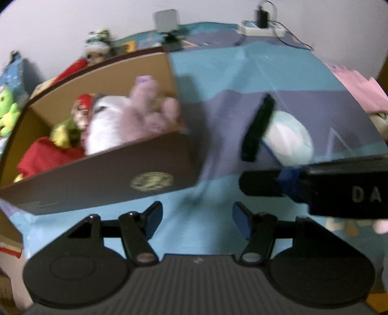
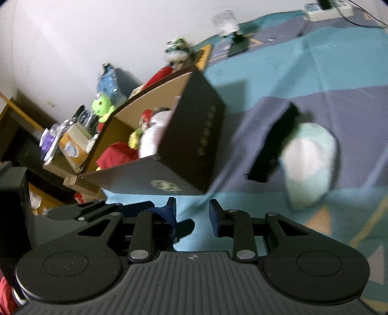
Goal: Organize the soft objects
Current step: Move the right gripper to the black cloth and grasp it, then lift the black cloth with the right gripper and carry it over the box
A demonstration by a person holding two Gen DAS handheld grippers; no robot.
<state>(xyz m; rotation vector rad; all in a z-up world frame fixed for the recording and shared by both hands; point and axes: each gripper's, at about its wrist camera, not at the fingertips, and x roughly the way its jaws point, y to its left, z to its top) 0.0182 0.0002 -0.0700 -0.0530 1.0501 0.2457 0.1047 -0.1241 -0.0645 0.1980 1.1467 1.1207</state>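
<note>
A brown cardboard box (image 1: 101, 179) stands on the blue patchwork bed cover, also in the right wrist view (image 2: 194, 135). It holds soft toys: a white plush (image 1: 104, 130), a mauve plush (image 1: 148, 114), a red one (image 1: 46, 157) and a yellow-green one (image 1: 64, 132). A pale mint and white plush (image 1: 288, 138) lies to the right of the box, beside a black flat object (image 1: 258, 128); it also shows in the right wrist view (image 2: 310, 164). My left gripper (image 1: 197, 218) is open and empty in front of the box. My right gripper (image 2: 191, 215) is open and empty; its body enters the left wrist view (image 1: 339, 186).
A white power strip (image 1: 262, 29) and a small grey device (image 1: 166, 20) lie at the far edge of the bed. A green plush (image 2: 103, 105) and clutter sit on a shelf left of the box. A pink plush (image 1: 363, 92) lies at the right.
</note>
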